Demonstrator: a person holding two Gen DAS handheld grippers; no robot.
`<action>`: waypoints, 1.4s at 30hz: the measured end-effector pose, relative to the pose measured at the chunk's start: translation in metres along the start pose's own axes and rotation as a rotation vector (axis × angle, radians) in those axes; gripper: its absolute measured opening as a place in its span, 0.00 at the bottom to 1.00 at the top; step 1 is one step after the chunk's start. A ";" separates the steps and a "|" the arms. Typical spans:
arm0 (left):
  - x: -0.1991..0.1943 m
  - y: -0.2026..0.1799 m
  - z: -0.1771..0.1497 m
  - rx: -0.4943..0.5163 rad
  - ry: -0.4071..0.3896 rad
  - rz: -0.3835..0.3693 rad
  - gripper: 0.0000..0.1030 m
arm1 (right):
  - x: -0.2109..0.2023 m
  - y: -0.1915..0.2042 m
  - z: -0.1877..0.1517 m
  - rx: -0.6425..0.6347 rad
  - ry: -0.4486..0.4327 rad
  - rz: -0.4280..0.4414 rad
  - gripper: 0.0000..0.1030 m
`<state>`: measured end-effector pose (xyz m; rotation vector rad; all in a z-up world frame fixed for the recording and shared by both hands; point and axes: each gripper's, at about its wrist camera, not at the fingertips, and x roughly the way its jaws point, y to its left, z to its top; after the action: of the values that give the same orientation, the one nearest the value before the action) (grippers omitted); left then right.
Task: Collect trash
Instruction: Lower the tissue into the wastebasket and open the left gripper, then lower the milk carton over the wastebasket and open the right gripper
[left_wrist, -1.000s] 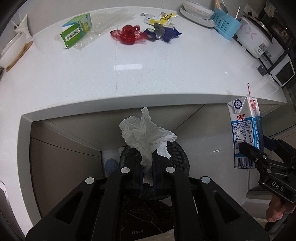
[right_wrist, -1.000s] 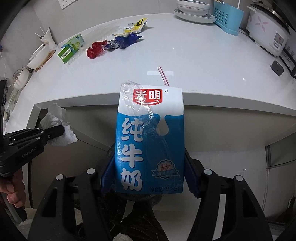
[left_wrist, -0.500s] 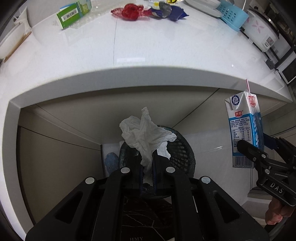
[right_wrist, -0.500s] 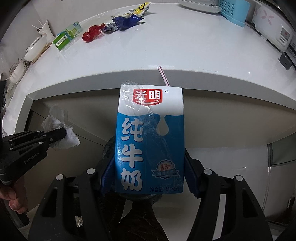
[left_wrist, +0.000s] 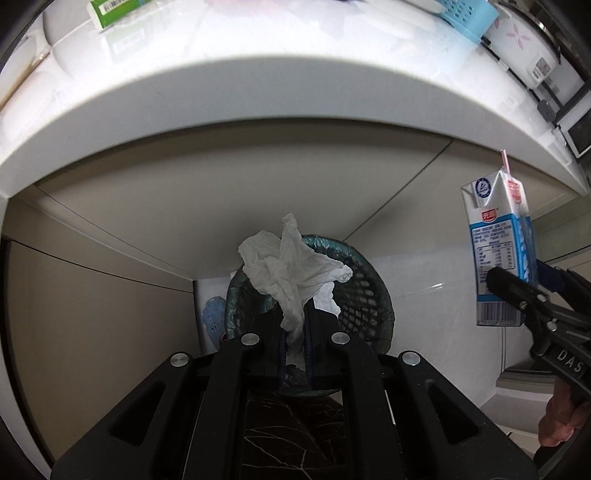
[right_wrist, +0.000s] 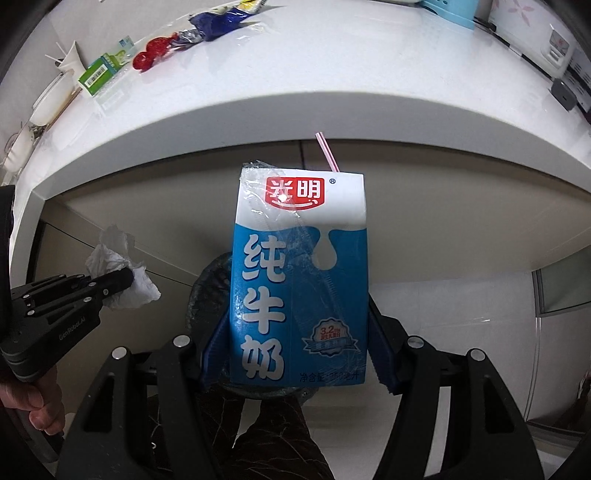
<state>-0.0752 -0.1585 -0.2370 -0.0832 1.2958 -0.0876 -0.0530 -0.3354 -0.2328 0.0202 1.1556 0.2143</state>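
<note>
My left gripper (left_wrist: 294, 334) is shut on a crumpled white tissue (left_wrist: 291, 269), which hangs over a dark mesh waste bin (left_wrist: 365, 291) on the floor below the counter. My right gripper (right_wrist: 295, 354) is shut on a blue and white milk carton (right_wrist: 299, 280) with a pink straw (right_wrist: 327, 149), held upright above the same bin (right_wrist: 207, 284). The carton (left_wrist: 498, 251) also shows at the right of the left wrist view. In the right wrist view the tissue (right_wrist: 118, 273) and the left gripper (right_wrist: 125, 278) sit at the left.
The white counter (right_wrist: 332, 74) overhangs above both grippers. On it lie a green box (right_wrist: 99, 74), a red wrapper (right_wrist: 151, 55) and a blue wrapper (right_wrist: 214, 26). A blue basket (left_wrist: 465, 14) and a rice cooker (left_wrist: 524, 44) stand at the right. Cabinet fronts (left_wrist: 110, 295) stand behind the bin.
Both grippers have sunk below the counter's edge with the tissue and carton still held. The counter top has slid up in both views and the bin looks nearer.
</note>
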 end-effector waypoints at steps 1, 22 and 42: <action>0.004 0.000 0.000 0.004 0.005 0.003 0.06 | 0.000 -0.002 -0.002 0.005 0.002 -0.001 0.60; 0.033 -0.023 -0.008 0.081 0.071 -0.011 0.24 | 0.005 0.003 -0.013 0.058 0.010 -0.032 0.60; 0.005 0.000 -0.011 0.030 -0.019 -0.016 0.85 | 0.016 0.013 -0.007 0.026 0.020 0.000 0.60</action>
<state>-0.0842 -0.1588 -0.2444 -0.0688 1.2749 -0.1198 -0.0550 -0.3208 -0.2480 0.0408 1.1787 0.1996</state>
